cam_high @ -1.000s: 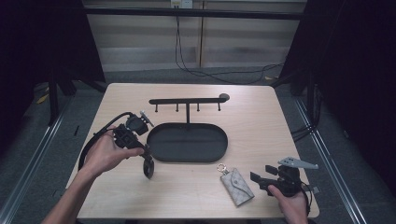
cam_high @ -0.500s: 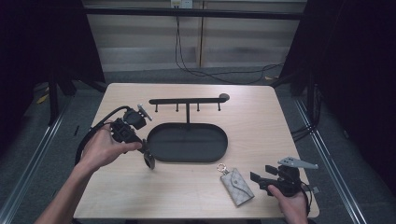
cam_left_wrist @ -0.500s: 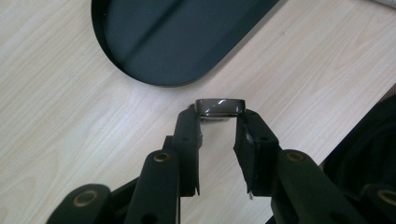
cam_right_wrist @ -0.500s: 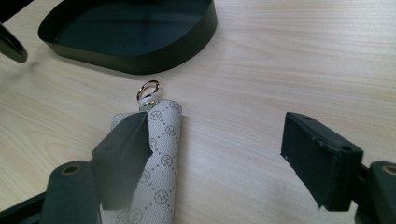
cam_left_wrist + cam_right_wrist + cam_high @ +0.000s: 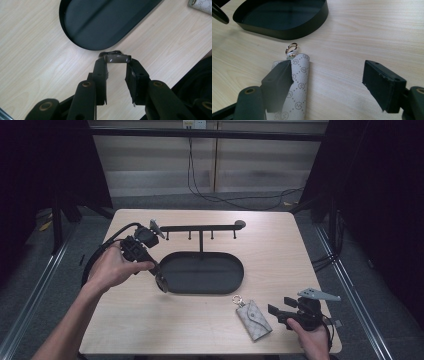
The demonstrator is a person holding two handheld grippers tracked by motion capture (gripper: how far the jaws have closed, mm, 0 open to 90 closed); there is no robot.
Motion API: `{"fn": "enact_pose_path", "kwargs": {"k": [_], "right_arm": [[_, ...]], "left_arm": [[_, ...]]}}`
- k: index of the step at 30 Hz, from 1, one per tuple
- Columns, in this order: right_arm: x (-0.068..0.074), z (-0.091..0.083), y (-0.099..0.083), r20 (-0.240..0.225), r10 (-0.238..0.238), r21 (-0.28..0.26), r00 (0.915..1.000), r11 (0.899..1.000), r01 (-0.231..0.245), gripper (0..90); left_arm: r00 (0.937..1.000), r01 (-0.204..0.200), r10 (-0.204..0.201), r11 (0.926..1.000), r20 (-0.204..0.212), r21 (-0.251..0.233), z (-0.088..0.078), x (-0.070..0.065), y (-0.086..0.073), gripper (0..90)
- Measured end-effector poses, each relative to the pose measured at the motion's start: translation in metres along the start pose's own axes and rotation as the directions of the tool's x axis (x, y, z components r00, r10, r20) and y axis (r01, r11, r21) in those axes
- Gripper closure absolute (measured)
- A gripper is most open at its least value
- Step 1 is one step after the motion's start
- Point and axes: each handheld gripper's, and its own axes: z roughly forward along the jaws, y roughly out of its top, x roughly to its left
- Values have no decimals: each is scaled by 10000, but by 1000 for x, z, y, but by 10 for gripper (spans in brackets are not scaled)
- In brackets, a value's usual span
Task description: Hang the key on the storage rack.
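My left gripper (image 5: 159, 278) is shut on a dark glossy piece, apparently sunglasses (image 5: 162, 284), held just off the left end of the black oval tray (image 5: 205, 272). In the left gripper view the jaws (image 5: 117, 62) pinch a brownish glossy edge (image 5: 117, 58) above the wood, with the tray (image 5: 105, 22) beyond. A grey monogram key pouch (image 5: 254, 320) with a gold ring lies near the front right. My right gripper (image 5: 280, 308) stands open just right of it. In the right gripper view (image 5: 328, 72) the pouch (image 5: 298, 85) lies by the left jaw.
A black rack with small hooks (image 5: 200, 227) rises behind the tray. The left gripper's cable (image 5: 100, 255) loops over the table's left side. The table's front edge runs close to the right hand (image 5: 312, 340). The sunglasses' dark lens (image 5: 219, 13) hangs left of the tray (image 5: 287, 15).
My left gripper has carried the dark piece away from the front edge, toward the tray's left end. The right gripper and the pouch have stayed put.
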Motion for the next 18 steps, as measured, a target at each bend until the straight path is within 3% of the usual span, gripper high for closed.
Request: {"fn": "enact_pose_path", "kwargs": {"k": [18], "right_arm": [[0, 0, 0, -28, 52, 19, 10000, 10000, -52, 237]], "left_arm": [[9976, 688, -687, 9973, -51, 261, -8, 18, 24, 708]]}}
